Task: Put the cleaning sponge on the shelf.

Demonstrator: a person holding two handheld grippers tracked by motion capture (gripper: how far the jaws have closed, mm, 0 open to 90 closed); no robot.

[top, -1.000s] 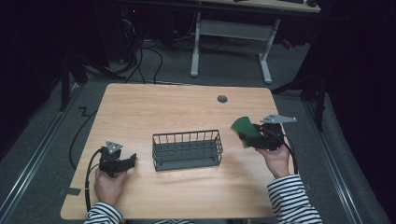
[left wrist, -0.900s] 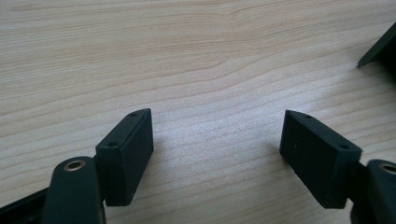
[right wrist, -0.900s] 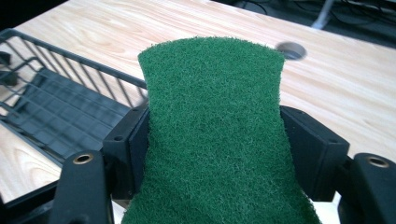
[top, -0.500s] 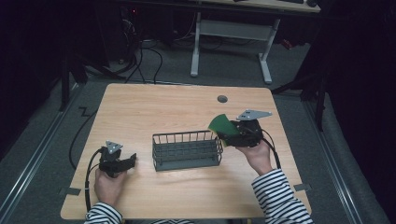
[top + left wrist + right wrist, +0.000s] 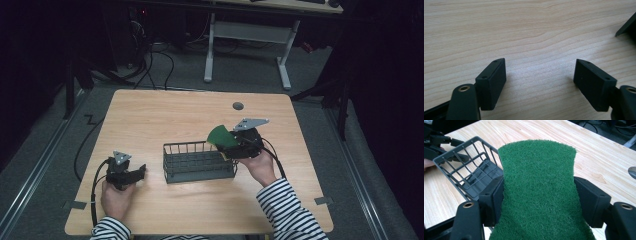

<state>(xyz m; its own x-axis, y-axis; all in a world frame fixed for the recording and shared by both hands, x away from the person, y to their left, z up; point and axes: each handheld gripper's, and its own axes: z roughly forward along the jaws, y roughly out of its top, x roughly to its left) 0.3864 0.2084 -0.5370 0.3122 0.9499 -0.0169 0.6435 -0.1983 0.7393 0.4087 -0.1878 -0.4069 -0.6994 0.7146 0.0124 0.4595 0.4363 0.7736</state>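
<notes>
Pad (image 5: 219,135), one green scouring piece, sits clamped in my right gripper (image 5: 231,145) above the right end of the basket (image 5: 199,162). From the high view I count one pad, one dark wire basket, two grippers, and one small round grey cap (image 5: 238,106) set in the table (image 5: 165,115) near its far edge. The basket stands near the middle of the table, and the pad overhangs its right rim. My left gripper (image 5: 139,171) rests on the table well to the left of the basket, apart from it, with my left hand (image 5: 116,197) behind it. My right hand (image 5: 261,167) holds the other gripper just beside the basket's right end.

In the left gripper view, my left gripper (image 5: 540,75) stands wide, its two jaws far apart, with bare wood between them. One dark corner (image 5: 627,26) shows at the upper right edge; I cannot tell what it is.

In the right gripper view, my right gripper (image 5: 539,195) squeezes the pad (image 5: 537,187) from both sides, so it narrows between the two jaws. The pad rises upright and bows a little. The basket (image 5: 464,173) lies below and to the left, one corner near the left jaw.
</notes>
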